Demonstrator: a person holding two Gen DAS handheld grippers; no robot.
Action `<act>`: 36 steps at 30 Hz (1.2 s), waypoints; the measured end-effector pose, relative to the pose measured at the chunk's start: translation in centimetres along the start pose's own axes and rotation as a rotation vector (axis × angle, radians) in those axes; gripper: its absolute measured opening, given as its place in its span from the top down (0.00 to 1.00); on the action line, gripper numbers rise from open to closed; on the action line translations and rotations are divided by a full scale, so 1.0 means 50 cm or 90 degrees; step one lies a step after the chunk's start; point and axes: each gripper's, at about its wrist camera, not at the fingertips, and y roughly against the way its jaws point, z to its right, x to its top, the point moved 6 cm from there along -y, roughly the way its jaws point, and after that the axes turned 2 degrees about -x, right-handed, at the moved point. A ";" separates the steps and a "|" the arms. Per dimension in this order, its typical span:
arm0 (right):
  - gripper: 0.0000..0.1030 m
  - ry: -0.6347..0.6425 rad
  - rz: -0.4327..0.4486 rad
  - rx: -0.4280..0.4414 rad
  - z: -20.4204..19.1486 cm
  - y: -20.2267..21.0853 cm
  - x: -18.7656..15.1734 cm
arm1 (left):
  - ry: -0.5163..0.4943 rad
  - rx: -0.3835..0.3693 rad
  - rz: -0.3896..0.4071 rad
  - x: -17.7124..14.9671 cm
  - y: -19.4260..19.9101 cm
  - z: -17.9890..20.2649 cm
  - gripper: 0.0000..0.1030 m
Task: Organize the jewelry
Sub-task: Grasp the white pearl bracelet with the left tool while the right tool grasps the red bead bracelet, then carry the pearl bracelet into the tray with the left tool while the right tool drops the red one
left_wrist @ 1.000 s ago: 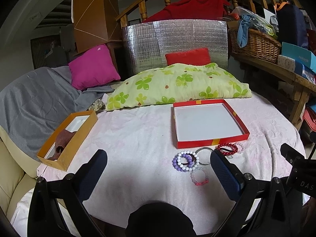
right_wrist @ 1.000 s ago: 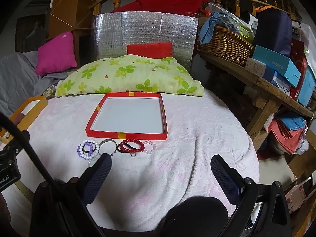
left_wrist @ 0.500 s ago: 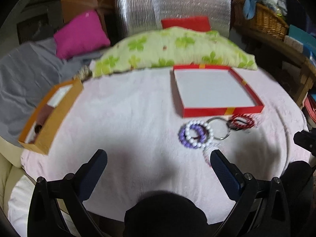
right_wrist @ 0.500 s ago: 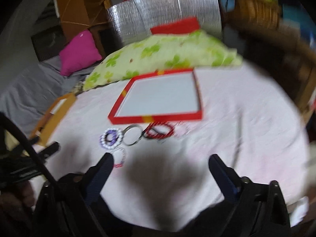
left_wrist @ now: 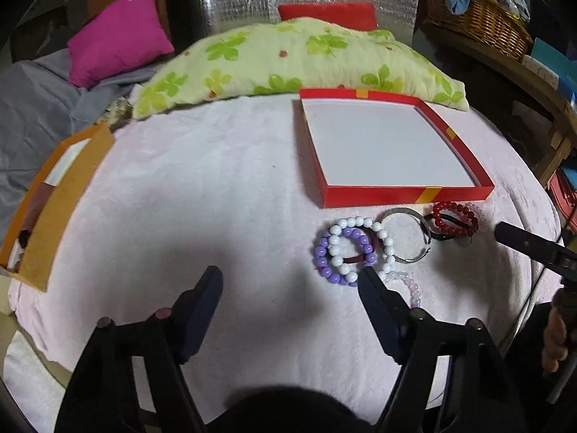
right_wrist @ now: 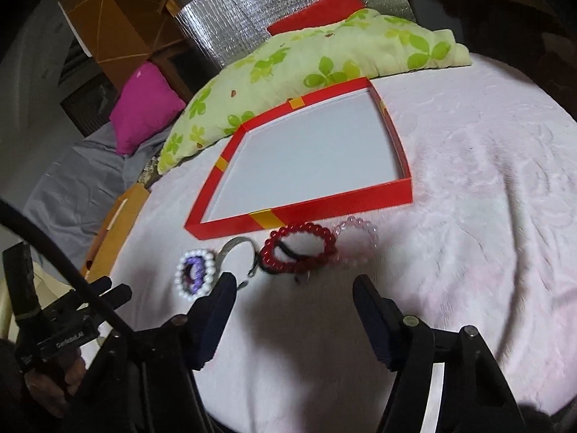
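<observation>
At the far left edge of the pink-covered table (left_wrist: pixel 216 187) an orange box (left_wrist: pixel 54 213) lies open. The left gripper (left_wrist: pixel 290 279) hovers low over the cloth with its jaws spread wide and nothing between them; its right finger sits just beside the purple bead bracelet (left_wrist: pixel 324 263), which overlaps a white bead bracelet (left_wrist: pixel 364 223). A pale pink bracelet (left_wrist: pixel 411 287) lies just near of those two, partly behind that finger. Right of them comes a thin metal bangle (left_wrist: pixel 407 213), then a red bead bracelet (right_wrist: pixel 299 249) with a dark cord under it, and a clear pink bracelet (right_wrist: pixel 360 241) touching its right side. All lie in a row just near of the red tray (right_wrist: pixel 324 205), whose white floor holds nothing. The right gripper (right_wrist: pixel 294 283) hangs just near of the red bracelet, jaws likewise apart and holding nothing. A green-flowered pillow (left_wrist: pixel 288 61) lies along the tray's far side.
</observation>
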 end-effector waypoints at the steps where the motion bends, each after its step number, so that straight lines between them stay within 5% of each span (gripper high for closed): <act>1: 0.41 0.000 -0.005 0.003 0.000 -0.009 0.001 | 0.000 -0.008 -0.005 0.003 -0.010 0.003 0.30; 10: 0.43 -0.037 -0.016 0.018 0.027 -0.079 0.038 | 0.023 -0.092 -0.067 0.029 -0.119 0.041 0.62; 16: 0.68 -0.012 -0.034 -0.002 0.024 -0.111 0.038 | 0.022 -0.118 -0.088 0.024 -0.150 0.061 0.84; 19: 0.86 0.008 -0.037 -0.012 0.021 -0.109 0.032 | 0.033 -0.132 -0.085 0.026 -0.147 0.059 0.86; 36: 0.87 -0.018 0.047 0.087 0.003 0.011 0.041 | 0.023 -0.185 -0.010 0.051 -0.029 0.063 0.91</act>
